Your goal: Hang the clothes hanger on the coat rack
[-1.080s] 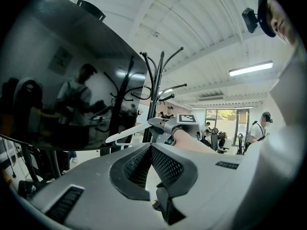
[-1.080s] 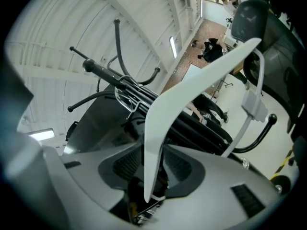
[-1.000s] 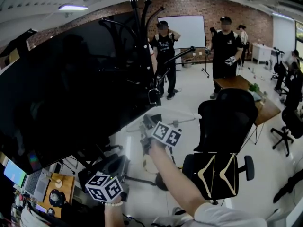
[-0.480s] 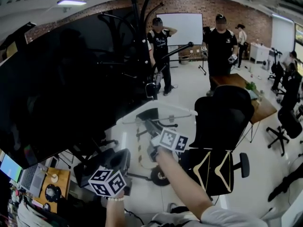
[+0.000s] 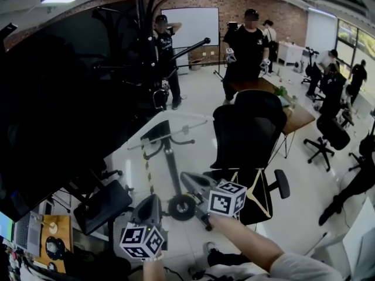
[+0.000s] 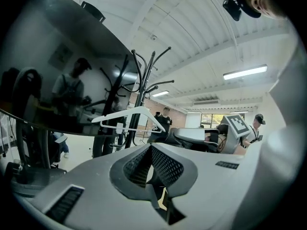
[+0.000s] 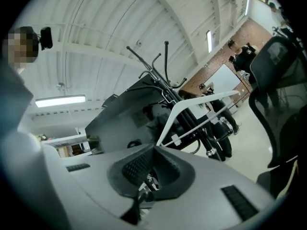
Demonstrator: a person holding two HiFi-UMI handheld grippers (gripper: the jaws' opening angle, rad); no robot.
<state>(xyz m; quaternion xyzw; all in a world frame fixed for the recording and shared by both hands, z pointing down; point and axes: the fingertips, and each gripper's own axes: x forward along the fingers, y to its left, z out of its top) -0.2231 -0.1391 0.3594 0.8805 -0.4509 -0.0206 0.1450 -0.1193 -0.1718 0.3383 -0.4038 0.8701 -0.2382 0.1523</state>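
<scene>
Currently both grippers are low in the head view and neither carries anything; left gripper [image 5: 154, 199] at bottom left, marker cube toward the camera, jaws pressed together in the left gripper view with nothing between them; right gripper [image 5: 186, 178] just right of it on an outstretched forearm, jaws have just been closing and now meet, nothing between them in the right gripper view; white clothes hanger [image 5: 181, 119] is up at the black coat rack [image 5: 143, 34], below its upper prongs and well apart from both grippers; exactly which arm the hook sits on is too small to tell; left gripper view shows the same hanger [image 6: 119, 127] level in front of the rack pole, above and beyond the jaw tips, not touching them; right gripper view shows it [image 7: 169, 124] tilted, again beyond the jaws with clear space between; big black panel [image 5: 58, 110] fills the left of the head view beside the rack; black office chair [image 5: 246, 133] stands right of the grippers on the pale floor; wooden counter [image 5: 296, 115] behind the chair; several people [image 5: 246, 40] stand in the background by the brick wall.
</scene>
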